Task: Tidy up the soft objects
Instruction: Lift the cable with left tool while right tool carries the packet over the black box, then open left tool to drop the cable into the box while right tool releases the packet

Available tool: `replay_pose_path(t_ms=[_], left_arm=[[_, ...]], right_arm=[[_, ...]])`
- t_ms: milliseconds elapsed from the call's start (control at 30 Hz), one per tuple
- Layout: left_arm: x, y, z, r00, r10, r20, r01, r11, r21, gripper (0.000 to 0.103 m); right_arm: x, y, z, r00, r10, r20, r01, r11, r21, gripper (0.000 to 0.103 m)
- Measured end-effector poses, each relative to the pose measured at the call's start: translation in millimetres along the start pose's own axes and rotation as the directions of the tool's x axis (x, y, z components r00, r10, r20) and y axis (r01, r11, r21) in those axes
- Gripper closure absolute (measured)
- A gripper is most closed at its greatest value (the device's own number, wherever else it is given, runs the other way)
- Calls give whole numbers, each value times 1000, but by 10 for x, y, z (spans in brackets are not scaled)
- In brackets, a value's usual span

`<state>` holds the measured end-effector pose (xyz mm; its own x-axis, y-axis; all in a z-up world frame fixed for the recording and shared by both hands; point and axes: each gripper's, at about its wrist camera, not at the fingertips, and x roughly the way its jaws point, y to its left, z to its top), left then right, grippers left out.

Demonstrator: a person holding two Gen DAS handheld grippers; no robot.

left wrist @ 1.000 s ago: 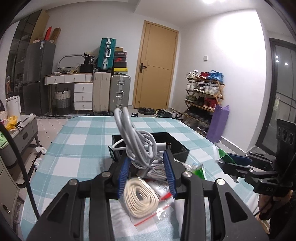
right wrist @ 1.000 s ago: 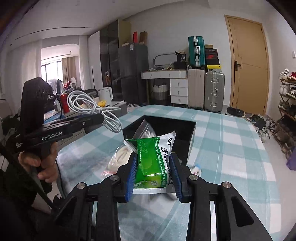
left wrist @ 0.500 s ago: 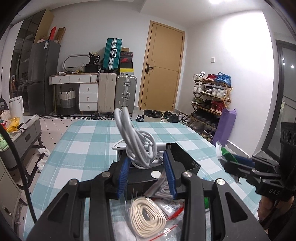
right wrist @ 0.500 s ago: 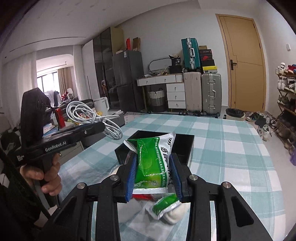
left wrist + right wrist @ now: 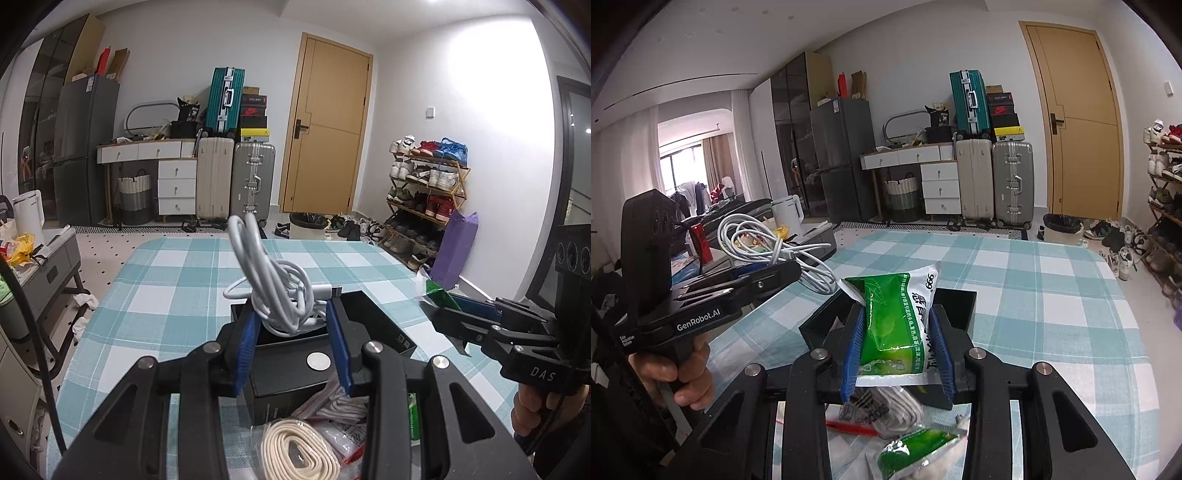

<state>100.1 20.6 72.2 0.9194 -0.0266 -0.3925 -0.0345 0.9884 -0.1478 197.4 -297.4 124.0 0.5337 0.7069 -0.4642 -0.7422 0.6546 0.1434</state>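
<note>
Two grippers loaded | left gripper (image 5: 291,336) clamps coiled white cable (image 5: 275,291) above black box (image 5: 373,325) | right gripper (image 5: 897,350) pinches green-white sachet (image 5: 897,317) over that box | cream cord bag (image 5: 299,450) on checked tablecloth (image 5: 177,280) near box
</note>
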Motion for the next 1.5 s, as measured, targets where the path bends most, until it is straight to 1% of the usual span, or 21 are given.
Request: replay_pose_path(t_ms=[467, 600, 667, 833, 1067, 1233, 1433, 1500], left_arm=[[402, 21, -86, 997, 1, -79, -3, 1000, -21, 68], [502, -4, -135, 995, 4, -103, -4, 1000, -7, 68], [538, -10, -153, 993, -7, -115, 6, 1000, -7, 68], [592, -67, -195, 990, -17, -142, 18, 1000, 6, 68], [669, -96, -243, 984, -21, -177, 24, 1000, 14, 68], [695, -141, -287, 979, -7, -202, 17, 999, 45, 68], [707, -190, -289, 977, -5, -212, 21, 997, 72, 67], [708, -193, -286, 977, -3, -215, 20, 997, 75, 67]], right_arm=[[437, -81, 5, 997, 5, -82, -4, 1000, 1, 68], [558, -146, -2, 994, -5, -108, 5, 1000, 3, 68], [611, -168, -9, 993, -5, -118, 5, 1000, 2, 68], [767, -205, -40, 988, -8, -154, 8, 1000, -6, 68], [922, -204, -48, 984, -11, -177, 5, 999, -39, 68], [1047, -234, -106, 972, -32, -231, 26, 999, -25, 68], [1060, -210, -135, 967, -55, -250, 43, 998, -53, 68], [1056, -214, -134, 966, -49, -255, 38, 998, -47, 68]])
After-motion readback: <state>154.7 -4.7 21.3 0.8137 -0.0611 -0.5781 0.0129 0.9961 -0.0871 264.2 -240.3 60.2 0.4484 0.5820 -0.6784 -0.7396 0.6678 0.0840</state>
